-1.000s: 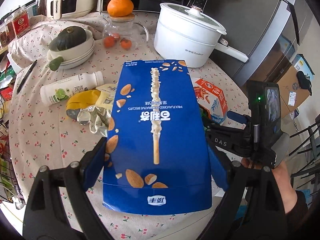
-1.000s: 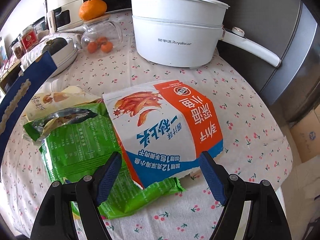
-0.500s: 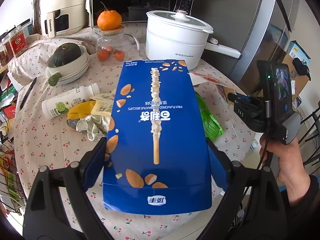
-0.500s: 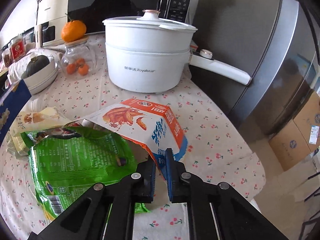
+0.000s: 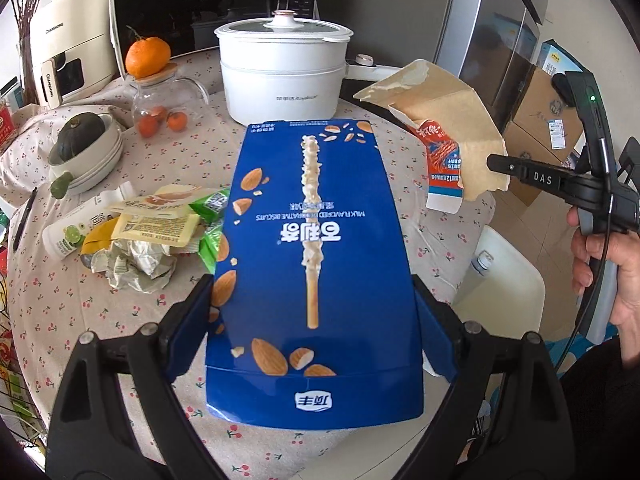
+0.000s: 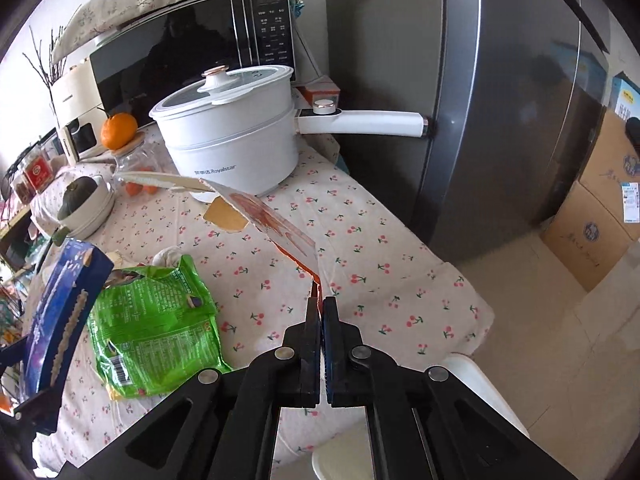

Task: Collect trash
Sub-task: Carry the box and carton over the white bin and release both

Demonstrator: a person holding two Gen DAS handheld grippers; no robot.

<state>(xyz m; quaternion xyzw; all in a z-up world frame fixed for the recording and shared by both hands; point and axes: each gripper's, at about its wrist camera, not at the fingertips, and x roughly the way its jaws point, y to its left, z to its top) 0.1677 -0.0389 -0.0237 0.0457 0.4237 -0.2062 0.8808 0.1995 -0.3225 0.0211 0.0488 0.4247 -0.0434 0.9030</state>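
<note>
- While the left tool [image 5: 312,320] is holding the big blue biscuit box [image 5: 316,264] across its wide sides, the right tool [image 6: 320,312] is pinching one corner of the torn orange snack bag [image 6: 272,216], up above the counter [image 6: 360,248].
- Keep that pinch tight; the bag is hanging thin and may slip.
- The white thing by the counter is maybe a bin [image 5: 504,276]; carry both there slowly.
</note>
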